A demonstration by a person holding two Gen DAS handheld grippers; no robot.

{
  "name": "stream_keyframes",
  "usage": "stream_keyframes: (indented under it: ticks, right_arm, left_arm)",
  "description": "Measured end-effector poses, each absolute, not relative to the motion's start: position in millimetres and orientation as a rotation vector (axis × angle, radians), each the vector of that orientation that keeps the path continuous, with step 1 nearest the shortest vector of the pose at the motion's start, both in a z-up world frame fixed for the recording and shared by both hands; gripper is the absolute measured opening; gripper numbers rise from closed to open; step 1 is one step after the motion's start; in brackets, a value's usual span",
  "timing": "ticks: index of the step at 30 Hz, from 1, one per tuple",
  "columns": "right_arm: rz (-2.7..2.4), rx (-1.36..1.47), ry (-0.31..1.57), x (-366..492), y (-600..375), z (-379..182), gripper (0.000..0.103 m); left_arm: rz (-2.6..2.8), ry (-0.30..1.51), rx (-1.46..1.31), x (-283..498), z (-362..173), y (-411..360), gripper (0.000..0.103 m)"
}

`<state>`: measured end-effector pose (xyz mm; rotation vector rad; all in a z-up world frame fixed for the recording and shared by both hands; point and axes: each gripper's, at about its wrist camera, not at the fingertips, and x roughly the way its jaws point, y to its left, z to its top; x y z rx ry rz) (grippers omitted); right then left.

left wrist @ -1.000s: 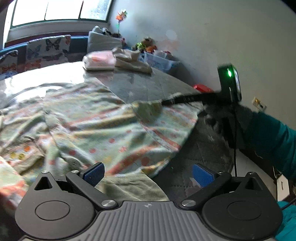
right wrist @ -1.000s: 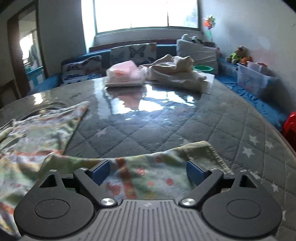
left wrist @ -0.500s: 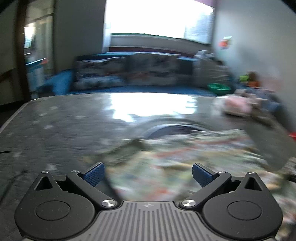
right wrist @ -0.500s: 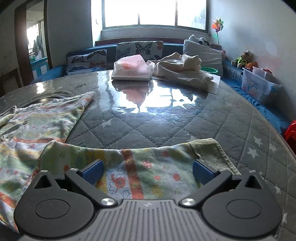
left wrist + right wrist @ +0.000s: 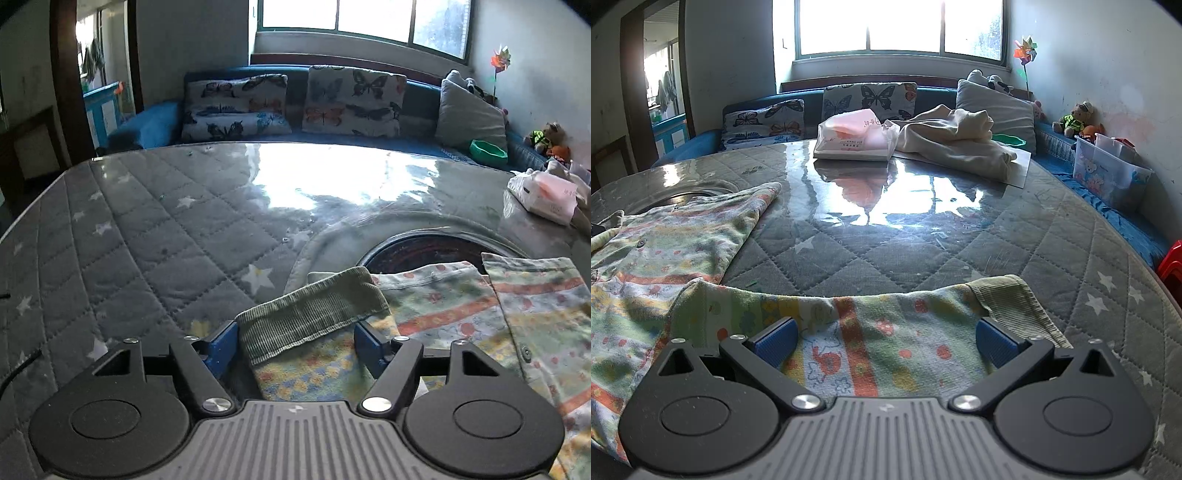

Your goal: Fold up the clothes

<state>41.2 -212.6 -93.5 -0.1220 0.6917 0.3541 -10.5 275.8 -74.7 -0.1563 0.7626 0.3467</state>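
Note:
A child's pastel patterned garment [image 5: 461, 306] lies spread on the quilted table [image 5: 166, 240]. One sleeve ends in a green ribbed cuff [image 5: 310, 317] that lies between the blue pads of my left gripper [image 5: 293, 349]. Its jaws are closing around the cuff, and the pads stand at the cuff's sides without visibly squeezing it. In the right wrist view the garment body [image 5: 683, 243] is at the left. The other sleeve's ribbed cuff [image 5: 1012, 302] lies at the right. My right gripper [image 5: 886, 341] hangs wide open just over that sleeve and grips nothing.
A tissue pack [image 5: 857, 138] and a heap of beige cloth [image 5: 960, 144] sit at the table's far side. A round recess [image 5: 424, 247] opens beside the garment. Behind are a sofa with butterfly cushions [image 5: 351, 99], a plastic bin [image 5: 1108, 173] and a red stool [image 5: 1171, 262].
My left gripper swung left across the garment to the far sleeve's cuff, and its jaws narrowed around it. The right gripper stayed over its sleeve.

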Motion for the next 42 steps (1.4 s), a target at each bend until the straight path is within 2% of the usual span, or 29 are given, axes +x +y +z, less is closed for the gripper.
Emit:
stream_keyframes:
  ticks: [2,3,5,7,13,24,33,42]
  right_arm:
    - [0.354,-0.122,0.692,41.2,-212.5,-93.5,0.103]
    - [0.354,-0.121,0.692,41.2,-212.5,-93.6,0.103]
    - [0.355,-0.121,0.692,41.2,-212.5,-93.5,0.103]
    - [0.354,-0.121,0.692,41.4,-212.5,-93.5,0.103]
    - [0.354,-0.121,0.693,41.7,-212.1,-93.9,0.103]
    - [0.447,-0.128,0.684,24.6,-187.9,-75.7,0.103]
    - [0.784,-0.232,0.606,-19.8,-98.6,-50.9,0.103]
    - [0.955,-0.405,0.658,-44.2,-30.7,-80.0,0.103]
  left_arm:
    - [0.344,0.753,-0.143,-11.1,-74.9,276.7,0.051]
    - [0.338,0.747,-0.144,-11.9,-74.3,278.2,0.047]
    - [0.296,0.739,-0.203,-15.9,-71.1,284.4,0.017]
    - [0.305,0.728,-0.217,-18.6,-68.0,284.7,0.013]
    - [0.372,0.641,-0.200,-53.0,-46.9,279.9,0.011]
    - [0.535,0.541,-0.206,-161.0,-11.1,293.6,0.011]
    - [0.659,0.553,-0.233,-209.0,-17.0,303.4,0.011]
    - [0.755,0.559,-0.214,-240.2,-16.3,305.4,0.011]
